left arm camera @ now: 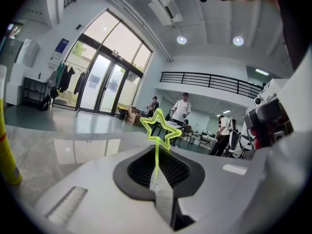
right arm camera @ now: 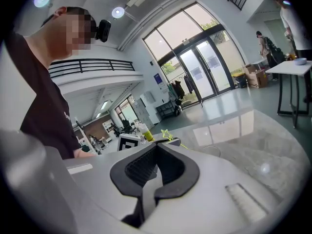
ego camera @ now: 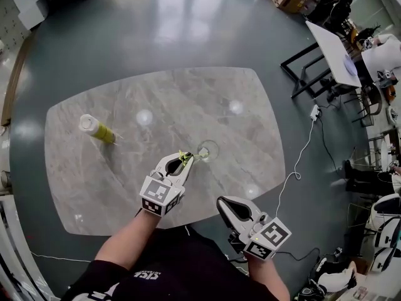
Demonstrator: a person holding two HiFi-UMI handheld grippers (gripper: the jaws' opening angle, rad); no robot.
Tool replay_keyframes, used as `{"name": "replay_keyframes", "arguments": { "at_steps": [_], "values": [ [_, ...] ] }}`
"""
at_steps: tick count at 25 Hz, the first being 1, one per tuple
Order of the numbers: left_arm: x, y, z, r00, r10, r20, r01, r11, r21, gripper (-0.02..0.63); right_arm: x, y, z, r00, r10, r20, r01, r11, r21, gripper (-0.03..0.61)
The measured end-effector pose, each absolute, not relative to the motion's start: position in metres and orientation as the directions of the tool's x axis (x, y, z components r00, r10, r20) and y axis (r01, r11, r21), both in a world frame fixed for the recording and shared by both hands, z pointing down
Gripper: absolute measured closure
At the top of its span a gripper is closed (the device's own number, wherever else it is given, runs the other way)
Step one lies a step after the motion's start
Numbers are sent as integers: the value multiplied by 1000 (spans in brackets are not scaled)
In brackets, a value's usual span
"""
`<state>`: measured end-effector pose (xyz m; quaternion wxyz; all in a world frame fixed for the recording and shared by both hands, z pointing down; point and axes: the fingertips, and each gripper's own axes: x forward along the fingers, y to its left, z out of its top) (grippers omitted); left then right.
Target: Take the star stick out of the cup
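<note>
A thin yellow-green star stick (ego camera: 184, 158) is clamped by its stem between the pads of my left gripper (ego camera: 187, 160), which is shut on it. In the left gripper view the star (left arm camera: 161, 126) stands just above the closed left gripper (left arm camera: 157, 179). The clear cup (ego camera: 208, 150) stands on the table just right of those fingertips. From the right gripper view the star (right arm camera: 166, 134) shows, and its stem slants toward the cup (right arm camera: 211, 149). My right gripper (ego camera: 227, 204) hangs over the table's near edge. The right gripper (right arm camera: 148, 186) is shut with nothing in it.
A yellow bottle with a white cap (ego camera: 97, 129) lies toward the left of the grey marble table (ego camera: 125, 180). It also shows at the left edge of the left gripper view (left arm camera: 6, 155). Desks, chairs and cables stand on the floor at right (ego camera: 338, 61).
</note>
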<state>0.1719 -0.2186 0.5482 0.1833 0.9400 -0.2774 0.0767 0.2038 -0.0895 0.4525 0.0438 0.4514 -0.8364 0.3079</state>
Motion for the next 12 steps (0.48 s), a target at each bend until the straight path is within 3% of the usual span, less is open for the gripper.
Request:
{"name": "replay_keyframes", "arguments": {
  "at_steps": [12],
  "values": [
    [120, -209, 465, 749, -625, 218, -660, -731, 171, 594, 186, -97, 428, -673, -703, 229, -706, 519, -482, 563]
  ]
}}
